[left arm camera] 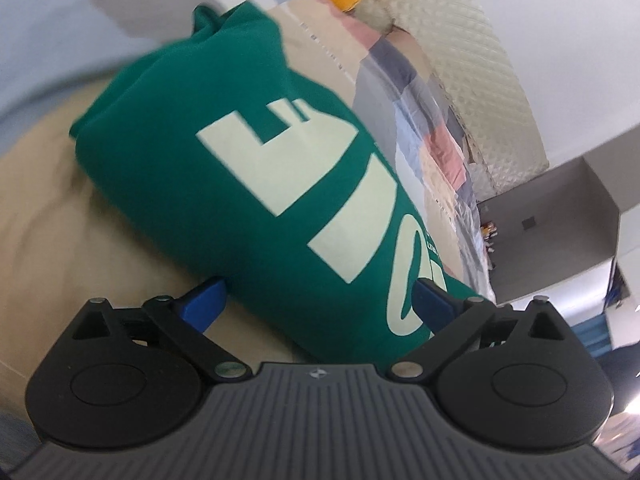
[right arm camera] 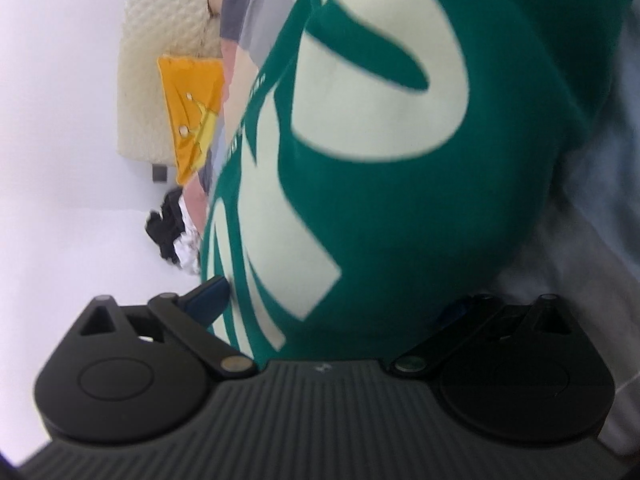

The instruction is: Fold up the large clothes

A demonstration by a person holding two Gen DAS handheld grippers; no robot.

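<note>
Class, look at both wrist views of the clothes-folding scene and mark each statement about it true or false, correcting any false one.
1. The garment is green with large pale lettering. True.
2. The left gripper has its fingers clamped shut with nothing between them. False: they stand wide apart, with the garment's near edge between them.
3. An orange item lies beyond the garment in the right wrist view. True.
4. The garment is spread out flat and fully unfolded. False: it lies as a folded bundle.
5. The right gripper has wide-open fingers. True.
</note>
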